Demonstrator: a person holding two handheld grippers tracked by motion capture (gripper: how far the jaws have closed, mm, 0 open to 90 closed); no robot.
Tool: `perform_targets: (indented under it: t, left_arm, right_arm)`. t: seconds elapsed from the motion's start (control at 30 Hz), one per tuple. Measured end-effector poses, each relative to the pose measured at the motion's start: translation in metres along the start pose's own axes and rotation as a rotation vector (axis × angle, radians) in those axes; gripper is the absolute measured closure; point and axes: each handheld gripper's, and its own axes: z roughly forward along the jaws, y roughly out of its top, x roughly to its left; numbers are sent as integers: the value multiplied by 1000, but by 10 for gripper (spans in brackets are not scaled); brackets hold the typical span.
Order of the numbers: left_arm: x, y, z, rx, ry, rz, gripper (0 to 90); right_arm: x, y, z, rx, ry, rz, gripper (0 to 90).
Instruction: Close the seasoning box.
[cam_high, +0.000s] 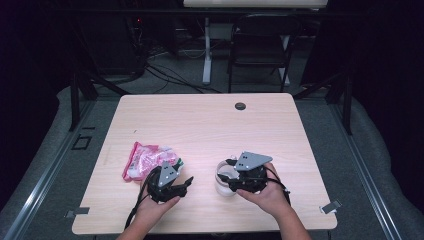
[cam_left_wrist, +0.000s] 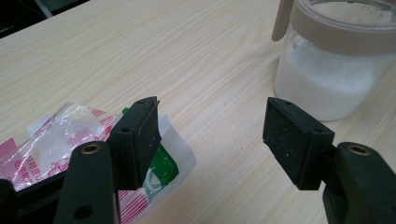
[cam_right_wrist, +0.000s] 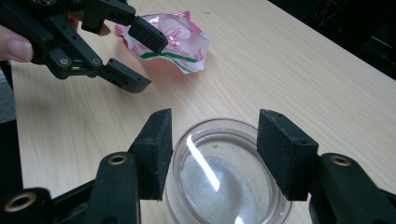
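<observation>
The right hand-held gripper (cam_right_wrist: 212, 156) stands directly above the jar (cam_right_wrist: 224, 182), with its jaws wide on both sides of the clear lid and, as far as I can judge, not pressing it. The jar stands upright on the bench (cam_high: 210, 120) at the near right. The left hand-held gripper (cam_left_wrist: 210, 140) is also wide and empty. It lies just left of the jar, and the pink bag (cam_high: 147, 160) is touching or just behind its left jaw. The right hand is nearer to the jar, so only a small descent is probably needed.
</observation>
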Motion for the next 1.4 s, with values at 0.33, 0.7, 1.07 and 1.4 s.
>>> perform_targets:
  t: [0.33, 0.7, 1.07, 1.4]
  left_arm:
    - [5, 2, -6, -27, 10, -25, 359]
    - [22, 6, -24, -78, 51, -68, 358]
    - [50, -1, -36, -91, 116, -149, 358]
    - [79, -11, -46, -92, 169, -229, 358]
  right_arm:
    - [-1, 2, -5, -14, -9, 5, 456]
    - [-12, 3, -17, -44, -38, 45, 455]
    - [-36, -7, -35, -65, -154, 157, 454]
    - [-61, -32, -38, -47, -260, 294, 453]
